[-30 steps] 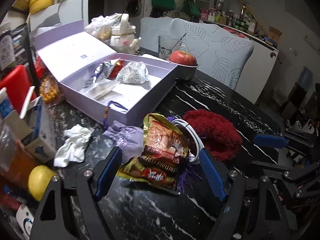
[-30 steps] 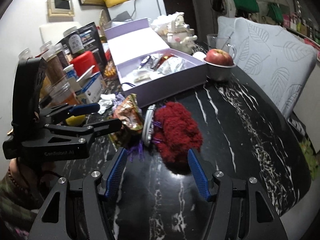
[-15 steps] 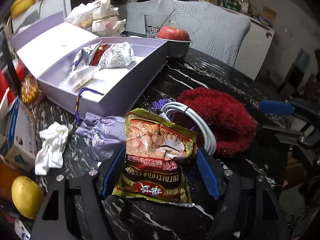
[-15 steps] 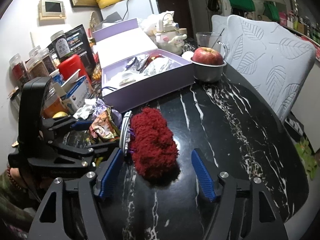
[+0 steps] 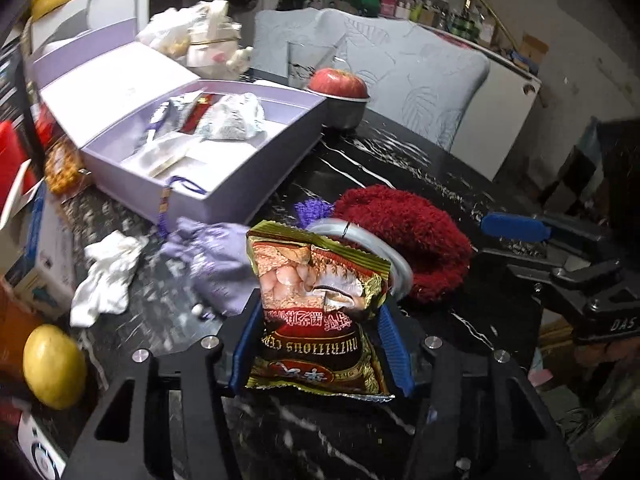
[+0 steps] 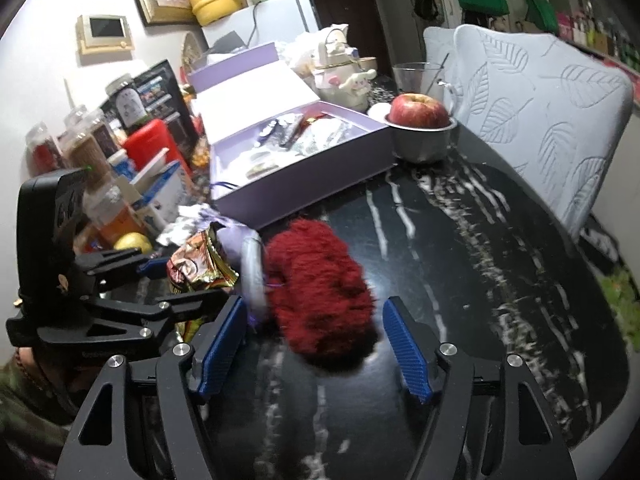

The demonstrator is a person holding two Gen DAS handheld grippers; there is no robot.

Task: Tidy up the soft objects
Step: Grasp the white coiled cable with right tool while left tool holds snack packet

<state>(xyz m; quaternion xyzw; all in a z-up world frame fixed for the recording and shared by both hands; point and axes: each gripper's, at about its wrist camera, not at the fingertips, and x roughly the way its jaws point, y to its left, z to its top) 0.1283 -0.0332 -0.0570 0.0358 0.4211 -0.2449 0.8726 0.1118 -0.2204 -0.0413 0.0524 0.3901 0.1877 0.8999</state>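
Since a second ago your left gripper (image 5: 320,344) has been closing and now pinches the snack packet (image 5: 320,316), lifted just in front of the purple box (image 5: 224,196); your right gripper (image 6: 316,344) stands open around the red fluffy cloth (image 6: 320,296) without pressing it. The black table (image 6: 480,280) lies bare right of the box. The white cable (image 5: 396,264) and purple pouch (image 5: 216,264) are partly hidden behind the packet.

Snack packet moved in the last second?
Yes. The snack packet lay flat beside the red fluffy item; now its top stands raised between the closing left gripper.
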